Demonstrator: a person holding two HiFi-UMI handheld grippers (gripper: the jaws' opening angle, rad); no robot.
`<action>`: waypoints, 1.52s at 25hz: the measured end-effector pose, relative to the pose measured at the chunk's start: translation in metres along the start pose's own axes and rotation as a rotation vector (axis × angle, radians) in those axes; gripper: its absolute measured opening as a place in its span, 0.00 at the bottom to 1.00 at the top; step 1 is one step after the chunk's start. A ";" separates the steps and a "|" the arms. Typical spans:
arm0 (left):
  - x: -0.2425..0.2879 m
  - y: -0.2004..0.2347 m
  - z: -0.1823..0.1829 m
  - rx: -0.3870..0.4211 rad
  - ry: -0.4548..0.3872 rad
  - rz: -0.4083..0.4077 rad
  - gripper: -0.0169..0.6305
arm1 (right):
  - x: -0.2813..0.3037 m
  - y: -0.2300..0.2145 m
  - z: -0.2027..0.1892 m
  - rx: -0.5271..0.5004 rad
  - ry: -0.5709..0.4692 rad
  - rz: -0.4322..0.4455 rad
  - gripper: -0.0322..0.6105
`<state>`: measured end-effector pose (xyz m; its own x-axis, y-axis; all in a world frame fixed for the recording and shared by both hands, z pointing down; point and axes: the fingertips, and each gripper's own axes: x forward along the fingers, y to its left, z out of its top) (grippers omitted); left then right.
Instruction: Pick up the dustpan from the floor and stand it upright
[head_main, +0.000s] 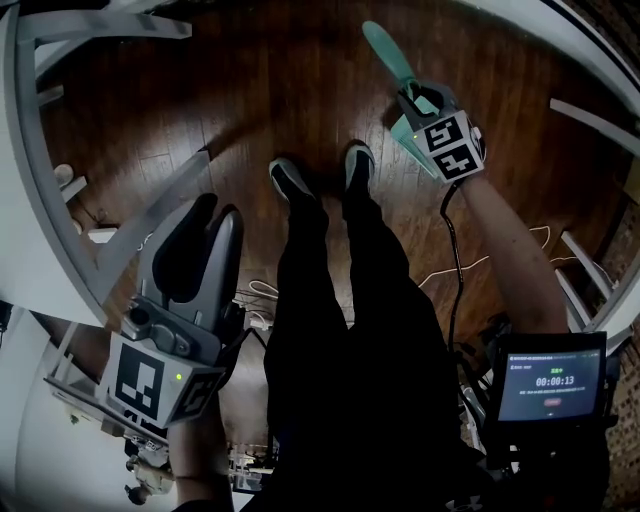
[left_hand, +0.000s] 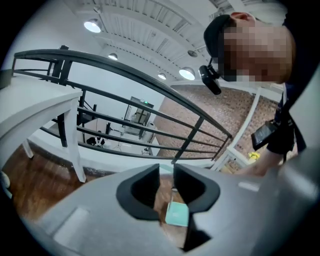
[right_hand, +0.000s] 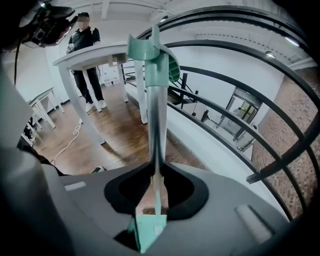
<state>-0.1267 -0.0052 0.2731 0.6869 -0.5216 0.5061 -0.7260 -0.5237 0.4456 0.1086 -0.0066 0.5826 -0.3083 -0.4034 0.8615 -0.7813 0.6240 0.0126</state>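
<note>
Right gripper (head_main: 425, 108): jaws pinched on the silver shaft of the dustpan (head_main: 390, 52), just above the pan.
Dustpan: teal, held in the right gripper over the wood floor (head_main: 250, 90), ahead and to the right of the person's shoes (head_main: 290, 180). In the right gripper view the shaft (right_hand: 156, 125) runs up from the jaws to a teal grip (right_hand: 147, 50), and the pan (right_hand: 147, 227) shows just below the jaws.
Left gripper (head_main: 205, 250): held low at the person's left side, jaws spread a little with nothing between them. Its own view shows the teal pan (left_hand: 177, 214) through the gap, well beyond the jaws.
Surroundings: a white counter (right_hand: 90, 55) with another person (right_hand: 85, 60) standing behind it, a dark curved railing (left_hand: 150, 85), and a lit screen (head_main: 552, 385) at the person's right hip.
</note>
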 end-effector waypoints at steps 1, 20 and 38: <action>0.001 0.000 0.004 0.005 -0.009 0.000 0.16 | 0.002 0.000 -0.002 0.010 0.004 -0.003 0.19; 0.014 -0.057 0.005 0.026 0.008 -0.104 0.16 | -0.051 -0.010 -0.042 0.121 -0.022 -0.074 0.19; 0.060 -0.170 -0.009 0.202 0.128 -0.272 0.16 | -0.107 0.000 -0.118 0.315 0.035 -0.144 0.19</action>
<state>0.0374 0.0587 0.2340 0.8353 -0.2623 0.4832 -0.4870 -0.7609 0.4287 0.2058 0.1154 0.5501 -0.1679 -0.4462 0.8790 -0.9463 0.3228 -0.0169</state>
